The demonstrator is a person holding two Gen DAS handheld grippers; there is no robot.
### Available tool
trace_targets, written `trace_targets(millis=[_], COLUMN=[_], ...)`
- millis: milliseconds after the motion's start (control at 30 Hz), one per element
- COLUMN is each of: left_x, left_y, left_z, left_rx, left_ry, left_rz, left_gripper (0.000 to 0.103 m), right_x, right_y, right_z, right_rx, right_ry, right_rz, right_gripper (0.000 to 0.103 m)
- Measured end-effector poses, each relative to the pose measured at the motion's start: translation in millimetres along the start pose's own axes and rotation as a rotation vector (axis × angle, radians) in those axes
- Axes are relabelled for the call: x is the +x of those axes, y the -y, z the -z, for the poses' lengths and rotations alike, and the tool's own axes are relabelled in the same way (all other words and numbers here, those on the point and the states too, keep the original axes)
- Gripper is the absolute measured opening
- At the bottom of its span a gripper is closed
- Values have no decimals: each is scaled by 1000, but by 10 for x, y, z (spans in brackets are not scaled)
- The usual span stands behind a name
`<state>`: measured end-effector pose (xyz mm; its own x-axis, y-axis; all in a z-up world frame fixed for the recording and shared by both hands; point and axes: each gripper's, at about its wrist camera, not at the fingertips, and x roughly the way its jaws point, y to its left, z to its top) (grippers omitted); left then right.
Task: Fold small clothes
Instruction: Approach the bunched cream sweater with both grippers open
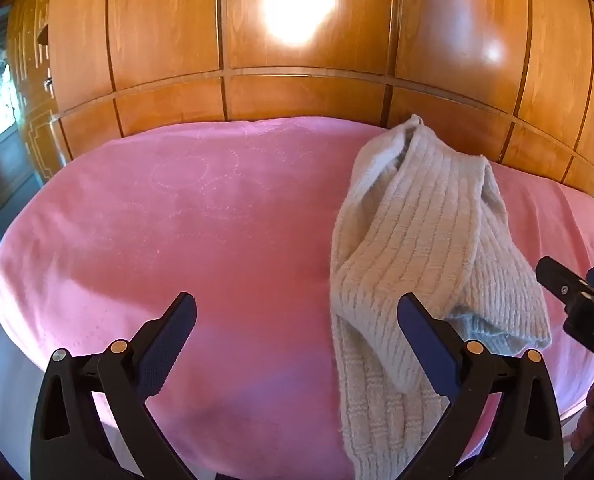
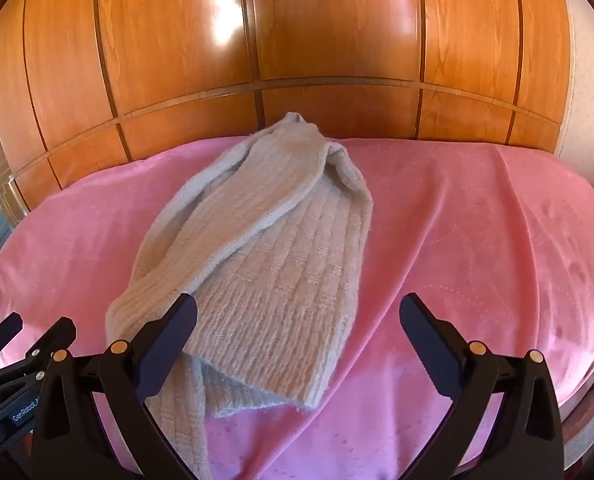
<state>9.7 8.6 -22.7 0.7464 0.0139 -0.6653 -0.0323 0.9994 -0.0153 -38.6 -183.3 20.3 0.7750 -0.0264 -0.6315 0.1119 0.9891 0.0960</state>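
A pale grey ribbed knit garment lies on a pink blanket, partly folded over itself, one end toward the wooden wall and a narrow part hanging over the near edge. It also shows in the right wrist view. My left gripper is open and empty, its right finger over the knit's near part. My right gripper is open and empty, its left finger over the knit's near corner. The right gripper also shows at the right edge of the left wrist view.
A glossy wooden panelled wall stands right behind the blanket. The blanket drops off at the near edge and at both sides. The left gripper's body shows at the lower left of the right wrist view.
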Motion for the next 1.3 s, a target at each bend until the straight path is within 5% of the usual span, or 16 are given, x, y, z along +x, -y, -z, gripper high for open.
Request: trace_targets(millis=[300, 533, 1300], left_x=[-8, -21, -34], left_y=[-59, -62, -161], left_z=[18, 20, 40], left_rx=[-7, -8, -7], left_ry=[-5, -3, -10], left_rz=[0, -3, -32], left_gripper=[100, 100, 100], right_x=[-43, -53, 264], right_y=[-81, -112, 49], right_z=[-33, -85, 42], right_rx=[-36, -31, 46], right_ry=[2, -14, -136], right_rz=[-55, -124, -219], right_gripper=[100, 77, 89])
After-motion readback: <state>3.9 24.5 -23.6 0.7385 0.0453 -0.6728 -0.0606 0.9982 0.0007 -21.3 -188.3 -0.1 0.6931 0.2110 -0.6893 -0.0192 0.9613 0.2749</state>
